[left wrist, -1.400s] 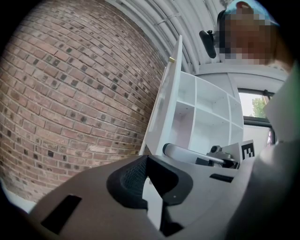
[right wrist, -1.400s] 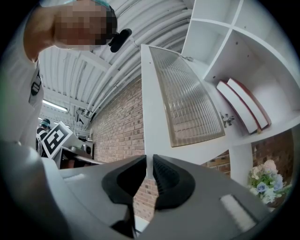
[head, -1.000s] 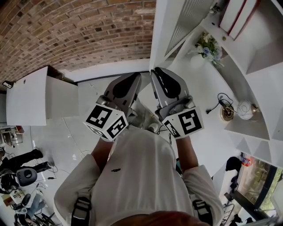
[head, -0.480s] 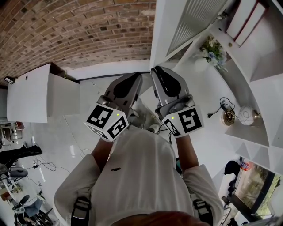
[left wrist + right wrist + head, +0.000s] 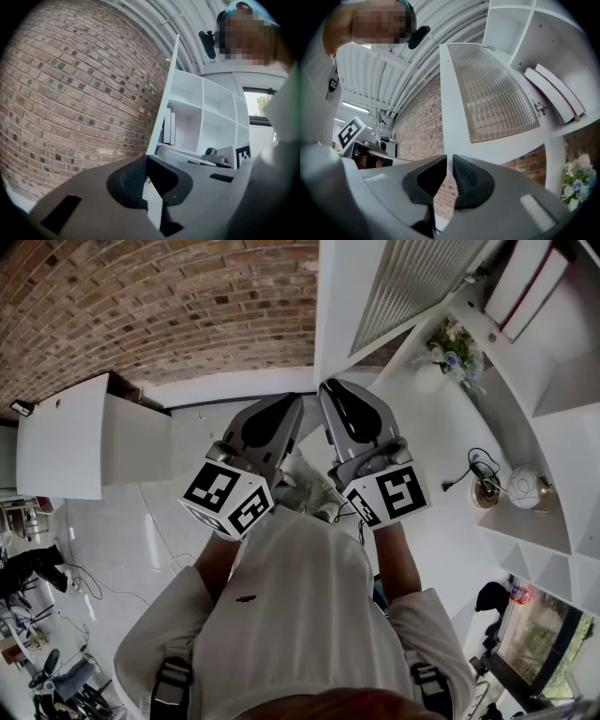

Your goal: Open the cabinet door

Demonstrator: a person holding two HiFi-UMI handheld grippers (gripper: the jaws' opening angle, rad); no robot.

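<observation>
Hardly anything moves since 1 s ago; I see left gripper (image 5: 146,156) closed empty, right gripper (image 5: 449,157) a slit apart, empty, facing cabinet door (image 5: 497,93).

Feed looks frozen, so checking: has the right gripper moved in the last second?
No. The right gripper sits with its tip just below the lower corner of the cabinet door, as before.

The white cabinet door (image 5: 497,89), with a ribbed glass panel, is standing swung open, left of the shelves (image 5: 543,42).
</observation>
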